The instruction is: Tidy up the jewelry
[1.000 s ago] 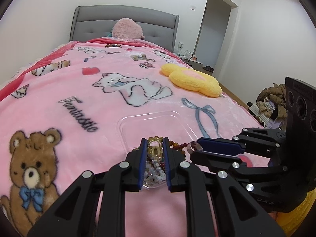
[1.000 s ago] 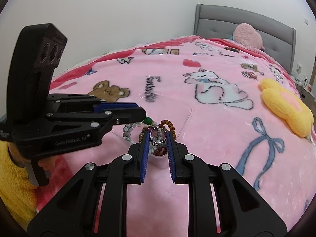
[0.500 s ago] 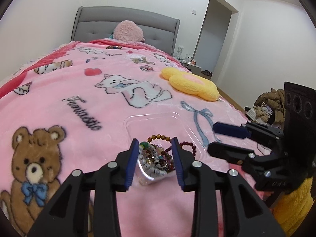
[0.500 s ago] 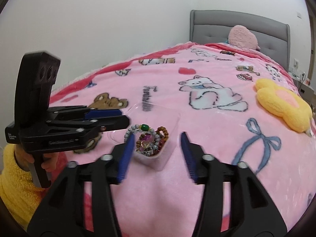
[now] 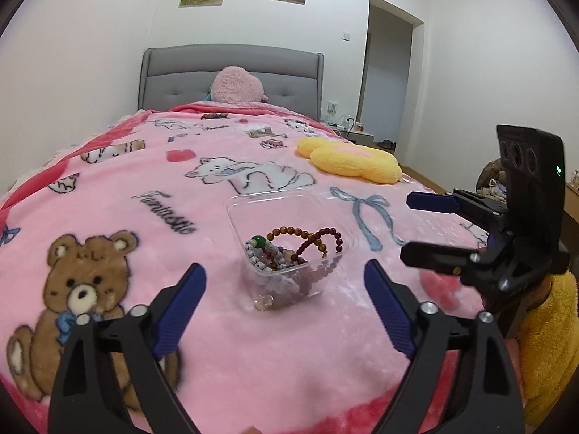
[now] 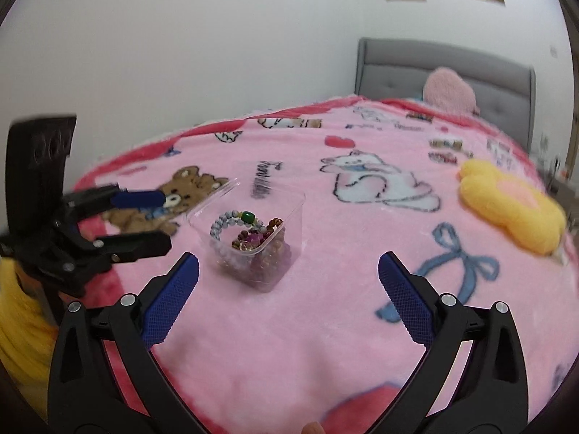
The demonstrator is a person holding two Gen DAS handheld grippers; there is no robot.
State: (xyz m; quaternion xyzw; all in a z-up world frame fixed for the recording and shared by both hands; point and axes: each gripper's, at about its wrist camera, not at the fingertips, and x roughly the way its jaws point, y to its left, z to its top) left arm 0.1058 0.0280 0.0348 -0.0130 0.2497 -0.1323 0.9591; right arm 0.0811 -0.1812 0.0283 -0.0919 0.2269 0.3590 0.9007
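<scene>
A clear plastic box (image 5: pixel 289 213) (image 6: pixel 291 222) sits on the pink cartoon blanket (image 5: pixel 108 217) and holds a heap of beaded bracelets (image 5: pixel 300 242) (image 6: pixel 249 231): brown, dark red, and grey-white with a green bead. My left gripper (image 5: pixel 285 271) (image 6: pixel 165 220) is just short of the box's near corner. Its jaws are opening wide and hold nothing. My right gripper (image 6: pixel 288 258) (image 5: pixel 407 226) faces the box from the other side, also opening, with nothing between its pads. Neither gripper touches the box.
A yellow flower cushion (image 5: pixel 351 161) (image 6: pixel 514 202) lies on the bed's right side. A pink plush (image 5: pixel 235 85) leans on the grey headboard (image 5: pixel 173 72). A person's yellow sleeves (image 5: pixel 542 325) (image 6: pixel 18 325) show behind the grippers. A doorway (image 5: pixel 383 83) is at the back right.
Both grippers were shut over the jewelry in the box; both have let go, spread wide and drawn back from the box. The bracelets stay inside.
</scene>
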